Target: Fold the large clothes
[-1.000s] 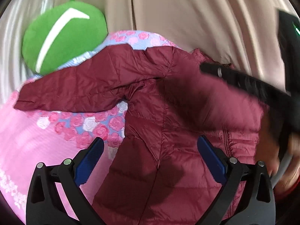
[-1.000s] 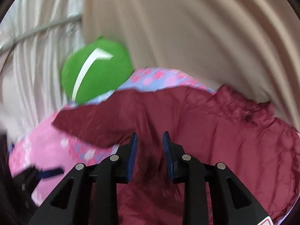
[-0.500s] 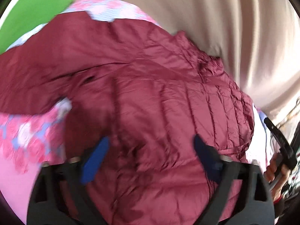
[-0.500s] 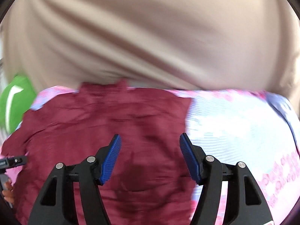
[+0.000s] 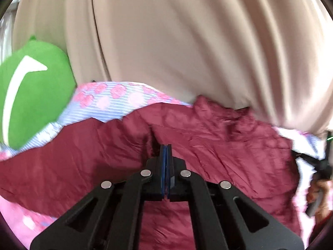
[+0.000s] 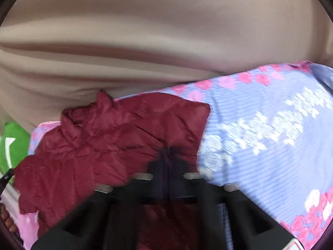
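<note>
Off to the left a green cushion (image 5: 31, 95) leans against the beige curtain (image 5: 187, 41). Beside it the maroon puffer jacket (image 5: 218, 145) lies spread across the floral bedspread (image 5: 116, 102), its collar bunched up against the curtain. The left gripper (image 5: 165, 148) has its blue pads pressed together, pinching a fold of the jacket near a sleeve. Further right, the right gripper (image 6: 168, 156), blurred, is clamped tight on the jacket's edge where the blue bedding begins.

Right gripper (image 6: 167, 166) motion-blurred; jacket (image 6: 116, 137) hem cut off by bottom edge.
</note>
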Demonstrator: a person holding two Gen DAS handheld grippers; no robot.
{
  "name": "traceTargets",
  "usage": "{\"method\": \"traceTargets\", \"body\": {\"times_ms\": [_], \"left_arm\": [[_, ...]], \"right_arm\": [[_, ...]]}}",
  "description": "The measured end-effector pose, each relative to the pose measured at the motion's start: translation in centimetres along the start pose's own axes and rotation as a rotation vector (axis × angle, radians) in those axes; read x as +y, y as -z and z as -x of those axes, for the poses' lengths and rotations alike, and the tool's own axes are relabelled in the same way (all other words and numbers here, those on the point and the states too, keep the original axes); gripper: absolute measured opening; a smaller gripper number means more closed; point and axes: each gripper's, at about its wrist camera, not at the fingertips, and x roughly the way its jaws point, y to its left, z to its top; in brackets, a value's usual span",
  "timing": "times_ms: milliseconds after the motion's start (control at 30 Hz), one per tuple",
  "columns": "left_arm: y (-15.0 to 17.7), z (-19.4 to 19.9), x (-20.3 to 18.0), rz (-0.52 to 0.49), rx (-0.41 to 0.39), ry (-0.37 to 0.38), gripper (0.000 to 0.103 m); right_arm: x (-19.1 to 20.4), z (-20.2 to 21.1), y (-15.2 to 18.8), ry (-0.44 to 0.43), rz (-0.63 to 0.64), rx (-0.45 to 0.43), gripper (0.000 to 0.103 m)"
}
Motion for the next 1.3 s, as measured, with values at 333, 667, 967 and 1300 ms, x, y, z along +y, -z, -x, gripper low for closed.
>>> {"method": "traceTargets", "body": {"times_ms": [333,667,967,1300], "left_arm": [[7.1,-10.4,-0.7,-0.031,0.215,-0.092,0.0],[8.6,-5.4,-0.3,0.099,0.18,0.134,0.084],[8.5,-8.8,-2.7,0.084,0.258,0.075,0.006],[9.4,-9.5,-3.1,0.053,0.245,0.047,0.003]], "right_arm": [[-3.9,-1.1,1.9,0.109,0.029,0.005,0.001],[-3.2,6.2,7.4,0.084,0.227,-0.04,0.065],[-2.7,5.9,7.6,0.136,0.203,-0.07,0.0],[-7.5,3.2,8.8,0.267,0.059,0.094,0.0]]}}
